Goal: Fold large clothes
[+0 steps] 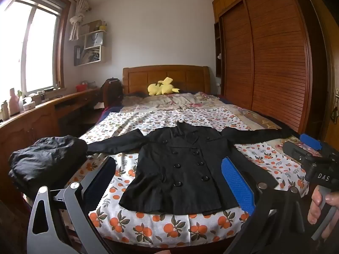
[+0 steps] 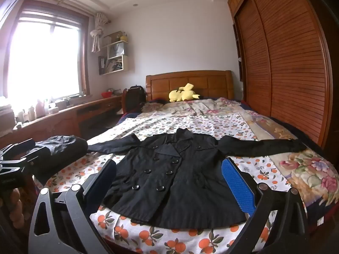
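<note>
- A black coat [image 1: 180, 165] is lying flat and face up on the bed [image 1: 169, 228], buttons showing, with both sleeves stretched out to the sides
- The left gripper [image 1: 171, 182] is hanging in the air near the foot of the bed, its two fingers spread wide with nothing between them
- The right gripper [image 2: 169, 182] is doing the same just beside it, fingers spread wide and holding nothing
- A hand [image 1: 322, 205] is gripping the handle of the right gripper
- A bunched-up dark cloth [image 1: 46, 158] is sitting at the bed's left edge, by the coat's sleeve
- A yellow plush toy [image 1: 162, 86] is resting far off by the wooden headboard [image 1: 165, 74]
</note>
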`<state>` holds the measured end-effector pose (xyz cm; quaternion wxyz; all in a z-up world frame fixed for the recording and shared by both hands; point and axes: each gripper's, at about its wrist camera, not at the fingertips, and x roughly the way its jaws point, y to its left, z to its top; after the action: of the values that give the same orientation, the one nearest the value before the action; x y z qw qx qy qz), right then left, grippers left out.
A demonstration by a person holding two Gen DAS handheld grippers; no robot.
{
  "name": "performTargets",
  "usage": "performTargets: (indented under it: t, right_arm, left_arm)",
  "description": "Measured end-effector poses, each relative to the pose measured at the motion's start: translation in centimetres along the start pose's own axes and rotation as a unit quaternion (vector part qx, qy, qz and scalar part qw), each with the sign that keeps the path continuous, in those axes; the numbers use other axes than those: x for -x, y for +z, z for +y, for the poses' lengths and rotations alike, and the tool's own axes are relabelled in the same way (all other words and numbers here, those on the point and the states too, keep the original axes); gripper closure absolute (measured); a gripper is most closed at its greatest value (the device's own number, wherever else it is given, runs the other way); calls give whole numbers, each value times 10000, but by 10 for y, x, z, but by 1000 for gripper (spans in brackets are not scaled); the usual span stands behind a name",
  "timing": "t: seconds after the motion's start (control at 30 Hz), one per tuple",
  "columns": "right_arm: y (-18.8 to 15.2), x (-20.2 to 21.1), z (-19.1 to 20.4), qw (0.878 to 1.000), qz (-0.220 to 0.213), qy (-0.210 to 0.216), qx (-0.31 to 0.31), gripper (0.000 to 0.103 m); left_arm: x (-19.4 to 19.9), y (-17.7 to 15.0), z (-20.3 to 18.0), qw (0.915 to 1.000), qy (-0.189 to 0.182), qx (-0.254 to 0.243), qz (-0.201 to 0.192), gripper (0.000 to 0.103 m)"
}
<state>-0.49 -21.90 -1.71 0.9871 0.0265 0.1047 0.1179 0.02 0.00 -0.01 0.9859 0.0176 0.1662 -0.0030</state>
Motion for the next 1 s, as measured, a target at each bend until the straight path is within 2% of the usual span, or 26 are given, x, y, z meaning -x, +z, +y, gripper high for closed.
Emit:
performTargets:
  t: [1.0]
  right_arm:
    - [-1, -1, -1, 10000, 32, 5, -11, 7]
  left_arm:
    - [-2, -1, -2, 10000, -19, -8, 15, 2]
